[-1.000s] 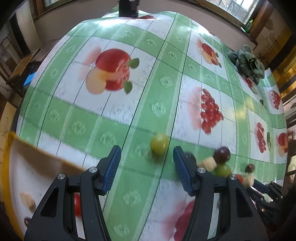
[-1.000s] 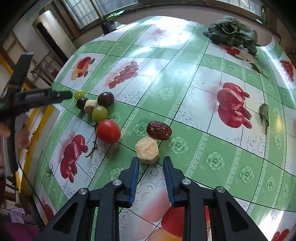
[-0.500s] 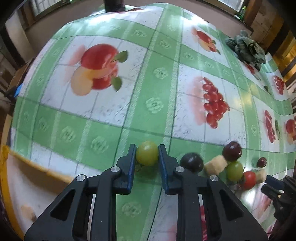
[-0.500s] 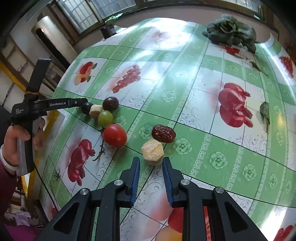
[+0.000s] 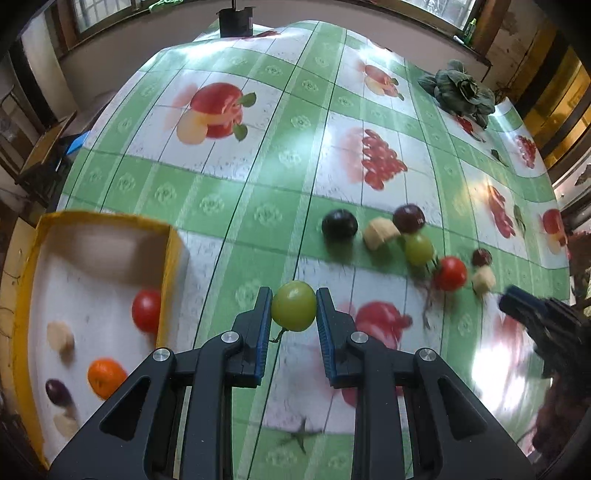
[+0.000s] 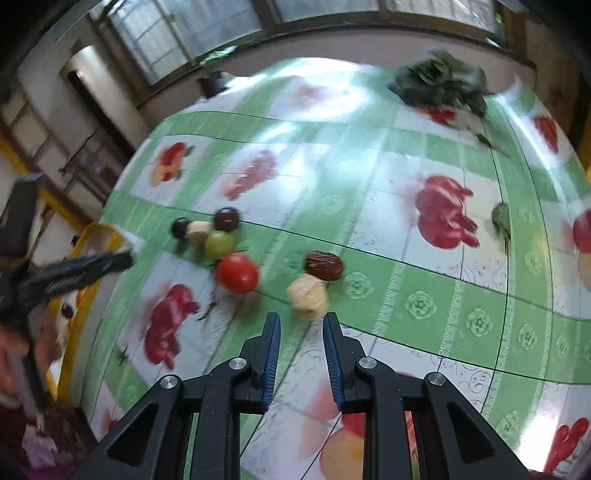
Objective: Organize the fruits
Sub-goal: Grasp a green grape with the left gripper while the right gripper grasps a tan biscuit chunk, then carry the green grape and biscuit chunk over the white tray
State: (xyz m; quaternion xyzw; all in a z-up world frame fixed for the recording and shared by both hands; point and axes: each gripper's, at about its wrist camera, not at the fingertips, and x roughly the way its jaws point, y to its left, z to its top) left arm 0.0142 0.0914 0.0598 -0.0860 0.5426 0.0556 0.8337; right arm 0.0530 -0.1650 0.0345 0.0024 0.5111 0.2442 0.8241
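My left gripper [image 5: 293, 306] is shut on a green grape [image 5: 294, 305] and holds it above the tablecloth, right of a yellow-rimmed box [image 5: 168, 258]. The box holds a red tomato [image 5: 146, 311], an orange fruit [image 5: 106, 377], a dark grape and pale pieces. On the cloth lie a black grape [image 5: 339, 225], a pale chunk [image 5: 380, 232], a dark plum [image 5: 409, 218], a green grape [image 5: 418, 248] and a tomato [image 5: 450, 273]. My right gripper [image 6: 301, 328] is open and empty, just short of a pale chunk [image 6: 307, 295] beside a red date [image 6: 324, 265] and the tomato [image 6: 237, 273].
A bunch of dark leafy greens [image 5: 461, 92] lies at the far right of the table; it also shows in the right wrist view [image 6: 439, 79]. A dark pot [image 5: 235, 22] stands at the far edge. Loose leaves [image 6: 501, 221] lie right.
My left gripper closed on the green grape, lifted it and drew back toward the yellow box. My right gripper pulled back slightly from the pale chunk, still open.
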